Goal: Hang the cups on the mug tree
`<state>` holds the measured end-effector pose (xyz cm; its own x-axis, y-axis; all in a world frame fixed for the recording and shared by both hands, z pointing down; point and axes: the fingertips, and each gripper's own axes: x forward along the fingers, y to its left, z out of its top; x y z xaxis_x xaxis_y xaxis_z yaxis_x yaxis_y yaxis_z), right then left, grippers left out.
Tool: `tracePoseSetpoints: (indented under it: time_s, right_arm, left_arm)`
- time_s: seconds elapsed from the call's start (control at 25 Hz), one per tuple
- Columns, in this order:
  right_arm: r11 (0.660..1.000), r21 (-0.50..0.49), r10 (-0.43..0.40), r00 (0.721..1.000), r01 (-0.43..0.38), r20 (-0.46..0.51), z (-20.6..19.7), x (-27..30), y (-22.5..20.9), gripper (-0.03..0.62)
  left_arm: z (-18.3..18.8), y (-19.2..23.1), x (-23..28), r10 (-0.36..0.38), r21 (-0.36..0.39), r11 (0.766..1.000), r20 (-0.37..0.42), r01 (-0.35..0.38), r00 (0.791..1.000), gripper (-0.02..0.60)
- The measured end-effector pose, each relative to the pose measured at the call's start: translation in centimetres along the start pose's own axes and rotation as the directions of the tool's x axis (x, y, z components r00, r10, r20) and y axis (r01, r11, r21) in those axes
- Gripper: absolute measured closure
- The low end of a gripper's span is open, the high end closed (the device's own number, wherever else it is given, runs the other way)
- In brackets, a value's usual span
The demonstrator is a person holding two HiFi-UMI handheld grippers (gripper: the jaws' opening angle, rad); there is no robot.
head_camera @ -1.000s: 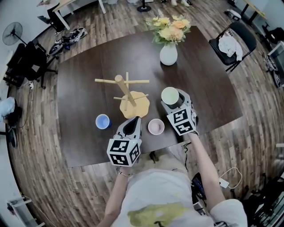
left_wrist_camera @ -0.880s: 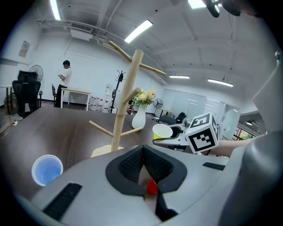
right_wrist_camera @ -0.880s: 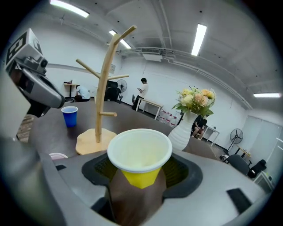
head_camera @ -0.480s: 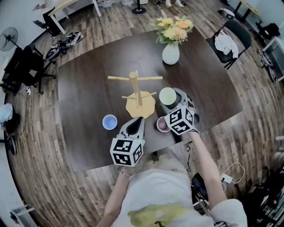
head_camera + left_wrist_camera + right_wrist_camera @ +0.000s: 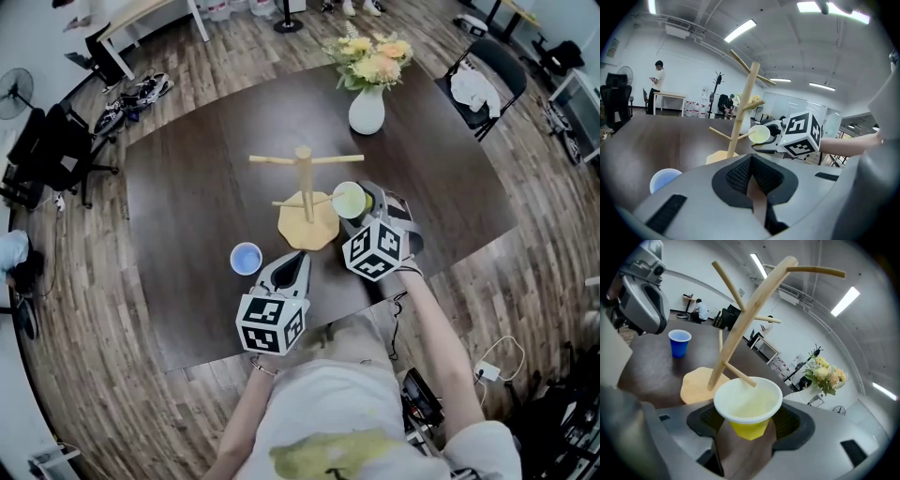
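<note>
The dark wooden table [image 5: 187, 187] carries the mug tree [image 5: 304, 183] on its pale flat base near the middle, a blue cup [image 5: 246, 258] upright to the near left of that base and apart from it, and a white vase of flowers [image 5: 367, 111] toward the far right.

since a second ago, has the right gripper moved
Yes. The right gripper has carried its yellow cup left, closer to the mug tree.

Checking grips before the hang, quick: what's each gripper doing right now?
Left gripper: closed, nothing between its jaws.
Right gripper: closed on the yellow cup.
</note>
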<state>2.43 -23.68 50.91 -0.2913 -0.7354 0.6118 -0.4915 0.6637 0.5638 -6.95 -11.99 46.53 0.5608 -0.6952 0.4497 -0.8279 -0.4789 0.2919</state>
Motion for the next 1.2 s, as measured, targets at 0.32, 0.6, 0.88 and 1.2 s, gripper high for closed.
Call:
tracePoseSetpoints:
  time_s: [0.32, 0.6, 0.88, 1.2]
  right_arm:
    - [0.982, -0.188, -0.007, 1.000, 0.002, -0.026, 1.4, 0.7, 0.8, 0.283]
    - [0.950, -0.311, 0.016, 1.000, -0.023, -0.025, 2.0, 0.9, 1.8, 0.283]
    - [0.930, -0.368, 0.017, 1.000, -0.020, -0.010, 2.3, 0.9, 2.4, 0.283]
    - [0.908, -0.419, 0.030, 0.999, -0.018, 0.023, 2.7, 0.8, 2.9, 0.283]
  left_arm:
    - [0.5, 0.7, -0.1, 0.023, -0.022, 0.999, 0.014, -0.023, 1.000, 0.566]
    - [0.8, 0.7, 0.1, 0.054, -0.051, 0.997, 0.028, -0.052, 0.998, 0.566]
    - [0.9, 0.5, 0.2, 0.069, -0.065, 0.996, 0.030, -0.066, 0.997, 0.566]
    - [0.7, 0.3, 0.5, 0.084, -0.077, 0.994, 0.034, -0.081, 0.996, 0.566]
